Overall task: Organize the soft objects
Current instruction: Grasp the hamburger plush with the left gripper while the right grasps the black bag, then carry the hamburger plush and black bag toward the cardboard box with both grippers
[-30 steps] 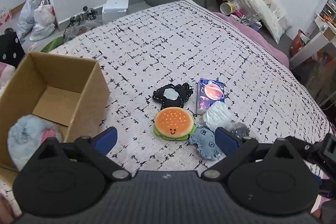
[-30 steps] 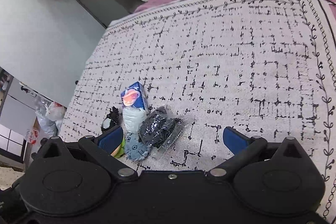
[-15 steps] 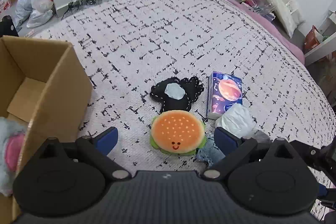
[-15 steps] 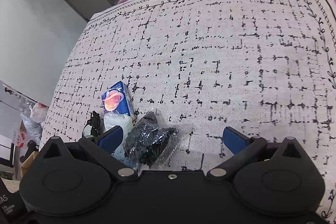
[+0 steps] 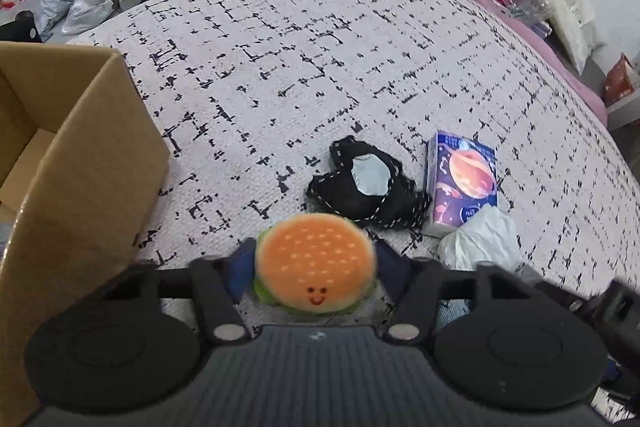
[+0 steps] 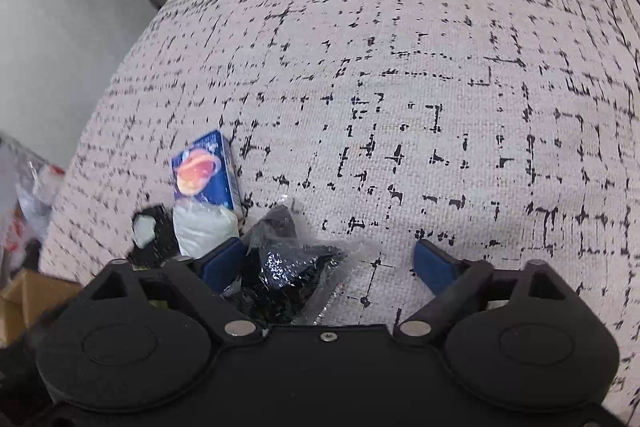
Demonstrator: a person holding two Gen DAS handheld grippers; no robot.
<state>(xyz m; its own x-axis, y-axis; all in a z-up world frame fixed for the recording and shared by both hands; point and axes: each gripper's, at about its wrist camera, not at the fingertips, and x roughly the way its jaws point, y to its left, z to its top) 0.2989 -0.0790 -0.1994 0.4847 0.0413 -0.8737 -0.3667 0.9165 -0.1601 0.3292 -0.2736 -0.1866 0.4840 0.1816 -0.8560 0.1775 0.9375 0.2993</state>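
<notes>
Bed (image 5: 320, 39) was still cluttered mid-spread. Left tool (image 5: 316, 269) was closing round the burger plush (image 5: 314, 261); right tool (image 6: 326, 261) narrowing, not yet gripping the black bag (image 6: 288, 267). Box (image 5: 80, 163) sat at the left edge; most stuff looked unsorted.

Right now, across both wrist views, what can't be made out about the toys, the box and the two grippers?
- Left wrist view: the cardboard box is cut off by the left edge, so its contents are unseen.
- Left wrist view: the burger toy hides the closing left gripper's pads; contact is unclear.
- Left wrist view: a bluish item is hidden behind the gripper body.
- Right wrist view: the plastic bag is half covered by the closing right gripper; its dark contents are unidentifiable.
</notes>
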